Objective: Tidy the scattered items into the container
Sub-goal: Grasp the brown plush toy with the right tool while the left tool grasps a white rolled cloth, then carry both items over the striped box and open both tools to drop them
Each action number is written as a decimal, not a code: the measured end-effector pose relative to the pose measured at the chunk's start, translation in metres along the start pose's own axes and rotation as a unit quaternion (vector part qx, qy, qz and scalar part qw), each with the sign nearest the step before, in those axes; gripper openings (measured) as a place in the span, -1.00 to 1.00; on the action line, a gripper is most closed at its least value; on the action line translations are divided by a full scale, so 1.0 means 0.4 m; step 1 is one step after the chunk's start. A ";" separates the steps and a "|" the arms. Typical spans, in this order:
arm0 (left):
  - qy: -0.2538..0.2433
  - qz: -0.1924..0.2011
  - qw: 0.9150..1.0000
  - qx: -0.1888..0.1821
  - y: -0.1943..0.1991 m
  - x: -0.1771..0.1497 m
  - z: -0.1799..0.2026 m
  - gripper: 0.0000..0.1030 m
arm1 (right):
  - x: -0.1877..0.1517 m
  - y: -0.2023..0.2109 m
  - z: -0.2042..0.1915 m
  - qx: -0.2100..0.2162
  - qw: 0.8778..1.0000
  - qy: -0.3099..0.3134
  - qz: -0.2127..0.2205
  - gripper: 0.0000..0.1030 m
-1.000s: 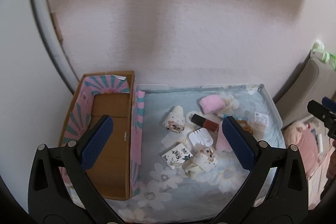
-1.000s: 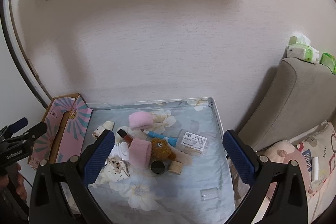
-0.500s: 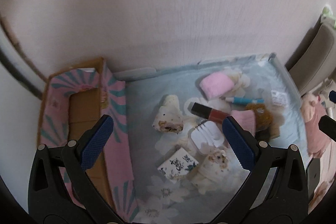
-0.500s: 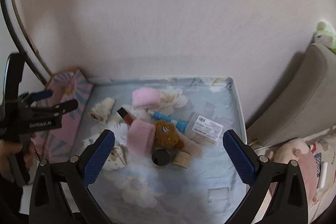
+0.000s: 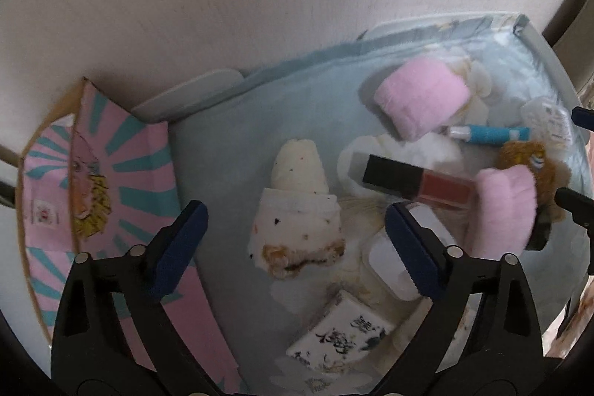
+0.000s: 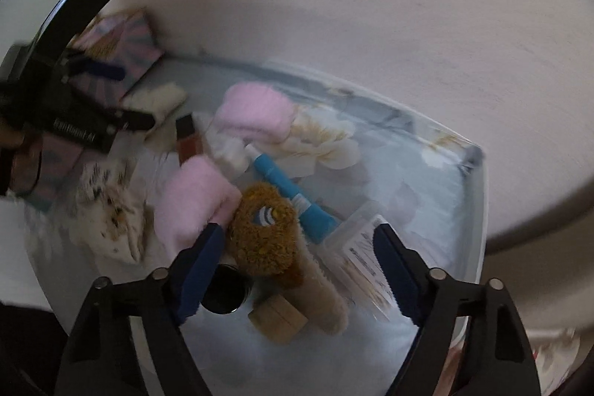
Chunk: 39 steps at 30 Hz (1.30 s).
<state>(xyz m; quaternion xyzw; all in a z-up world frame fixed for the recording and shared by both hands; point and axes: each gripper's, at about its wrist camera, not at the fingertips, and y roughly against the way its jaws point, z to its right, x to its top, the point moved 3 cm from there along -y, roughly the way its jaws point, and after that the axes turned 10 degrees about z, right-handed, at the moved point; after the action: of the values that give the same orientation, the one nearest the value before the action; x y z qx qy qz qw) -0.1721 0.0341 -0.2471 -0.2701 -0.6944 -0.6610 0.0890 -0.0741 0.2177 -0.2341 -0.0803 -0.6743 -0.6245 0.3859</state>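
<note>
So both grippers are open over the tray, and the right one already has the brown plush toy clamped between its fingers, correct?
Not quite. The right gripper is open, and the brown plush toy lies free on the tray between its spread fingers, as the right wrist view shows. The left gripper is open too.

box [image 5: 111, 173] left of tray [image 5: 230, 80] | sock [image 5: 297, 210] mid-tray | tube [image 5: 419, 180] right of sock | plush [image 6: 267, 225] beside pen [image 6: 293, 195]

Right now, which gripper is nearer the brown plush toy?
Right. The right gripper frames the brown plush toy; the left gripper sits farther off, over the speckled sock.
</note>
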 end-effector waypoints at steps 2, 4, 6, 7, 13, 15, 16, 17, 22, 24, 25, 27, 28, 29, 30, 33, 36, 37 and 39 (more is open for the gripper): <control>0.011 -0.010 1.000 -0.006 -0.017 -0.007 -0.009 0.67 | -0.004 -0.011 -0.012 0.003 1.000 0.024 -0.002 0.47; 0.023 -0.018 0.999 -0.014 -0.032 -0.013 -0.017 0.56 | -0.012 -0.025 -0.023 0.011 0.999 0.047 -0.009 0.26; 0.034 -0.030 0.999 -0.025 -0.050 -0.019 -0.022 0.35 | -0.017 -0.043 -0.031 0.026 0.998 0.060 -0.019 0.11; 0.040 -0.035 0.998 -0.031 -0.060 -0.022 -0.025 0.31 | -0.016 -0.048 -0.033 0.029 0.997 0.063 -0.022 0.07; 0.075 -0.044 0.994 -0.062 -0.078 -0.036 -0.037 -0.27 | -0.015 -0.068 -0.048 0.071 0.995 0.059 -0.040 -0.29; 0.080 -0.043 0.994 -0.062 -0.076 -0.040 -0.038 -0.34 | -0.014 -0.062 -0.047 0.076 0.995 0.058 -0.041 -0.32; 0.082 -0.043 0.994 -0.063 -0.074 -0.043 -0.038 -0.36 | -0.013 -0.060 -0.046 0.076 0.995 0.056 -0.042 -0.34; 0.085 -0.043 0.993 -0.064 -0.072 -0.044 -0.037 -0.40 | -0.013 -0.057 -0.042 0.078 0.995 0.052 -0.042 -0.35; 0.092 -0.033 0.993 -0.064 -0.041 -0.052 -0.027 -0.42 | -0.004 -0.031 -0.032 0.076 0.996 0.036 -0.034 -0.37; 0.093 -0.028 0.993 -0.065 -0.021 -0.053 -0.021 -0.42 | 0.004 -0.015 -0.027 0.078 0.996 0.027 -0.030 -0.37; 0.093 -0.025 0.993 -0.064 -0.010 -0.053 -0.018 -0.42 | 0.007 0.001 -0.024 0.079 0.996 0.023 -0.025 -0.37; 0.096 -0.018 0.993 -0.065 0.015 -0.053 -0.012 -0.42 | 0.017 0.025 -0.023 0.082 0.996 0.017 -0.017 -0.37; 0.097 -0.015 0.993 -0.066 0.026 -0.053 -0.010 -0.42 | 0.022 0.031 -0.024 0.081 0.996 0.017 -0.014 -0.37; 0.099 -0.010 0.993 -0.067 0.043 -0.054 -0.006 -0.42 | 0.037 0.035 -0.027 0.080 0.997 0.016 -0.011 -0.39; 0.099 -0.006 0.993 -0.068 0.055 -0.055 -0.003 -0.42 | 0.043 0.043 -0.029 0.079 0.997 0.016 -0.008 -0.40; 0.102 0.008 0.992 -0.069 0.110 -0.060 0.007 -0.42 | 0.065 0.076 -0.021 0.077 0.997 0.013 0.003 -0.40; 0.108 0.025 0.991 -0.068 0.169 -0.062 -0.004 -0.42 | 0.089 0.114 -0.020 0.073 0.997 0.016 0.015 -0.40; 0.111 0.030 0.991 -0.069 0.190 -0.059 -0.008 -0.42 | 0.098 0.134 -0.022 0.073 0.997 0.016 0.019 -0.41; 0.117 0.041 0.990 -0.069 0.235 -0.055 -0.011 -0.42 | 0.112 0.155 -0.031 0.075 0.997 0.016 0.024 -0.41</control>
<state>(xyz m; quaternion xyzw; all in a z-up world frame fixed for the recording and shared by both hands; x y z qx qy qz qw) -0.1084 0.0225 -0.1754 -0.2246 -0.6203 -0.7302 0.1779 -0.0634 0.2026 -0.1588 -0.0573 -0.7108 -0.5639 0.4165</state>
